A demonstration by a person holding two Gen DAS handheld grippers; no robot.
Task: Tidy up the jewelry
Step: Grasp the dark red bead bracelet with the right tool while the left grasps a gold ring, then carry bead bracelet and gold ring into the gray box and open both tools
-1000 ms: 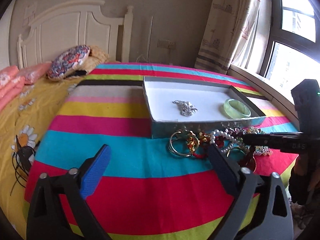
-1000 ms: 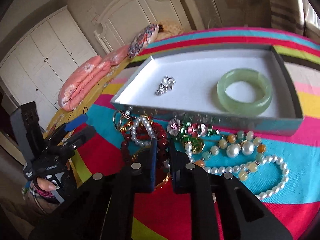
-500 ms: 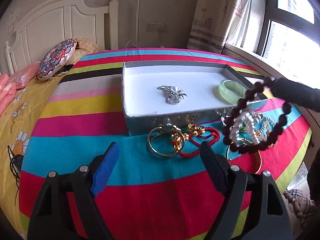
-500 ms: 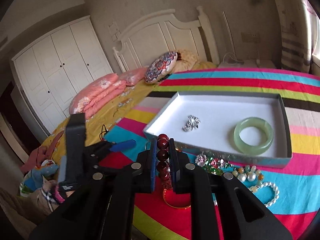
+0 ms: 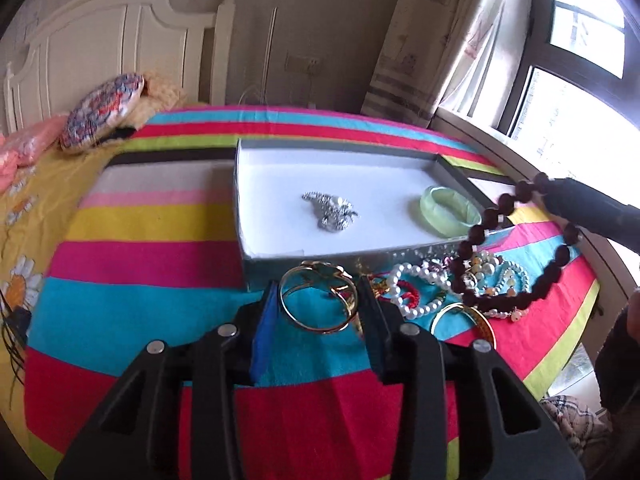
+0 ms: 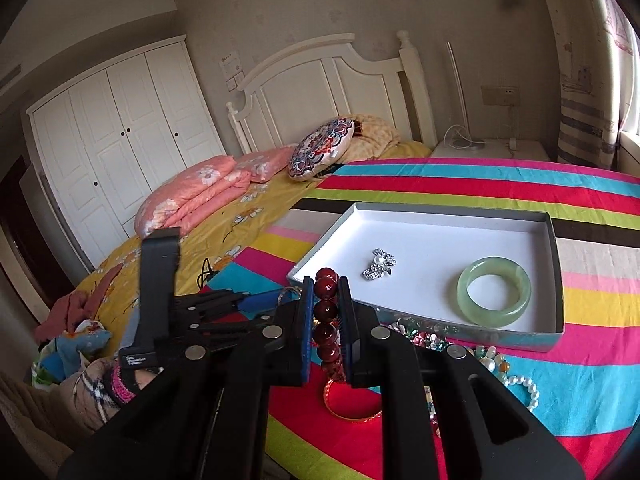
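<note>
Jewelry sorting on a striped bed (image 5: 152,264), with a tray (image 5: 256,200) at its middle.

The tray holds a jade bangle (image 6: 494,291) and a brooch (image 6: 379,264). The right gripper (image 6: 326,312) is clamped on a dark bead bracelet (image 5: 520,248), lifted above the loose pile (image 5: 432,284). The left gripper (image 5: 316,312) has just been closing around a gold bangle (image 5: 316,300); its pads seem just short of touching.

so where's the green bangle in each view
Left wrist view: green bangle lies right of centre, in the white tray's right end.
Right wrist view: it lies right of centre, in the tray's near right corner.
Shared landmark: the silver brooch in the tray, to the bangle's left.
</note>
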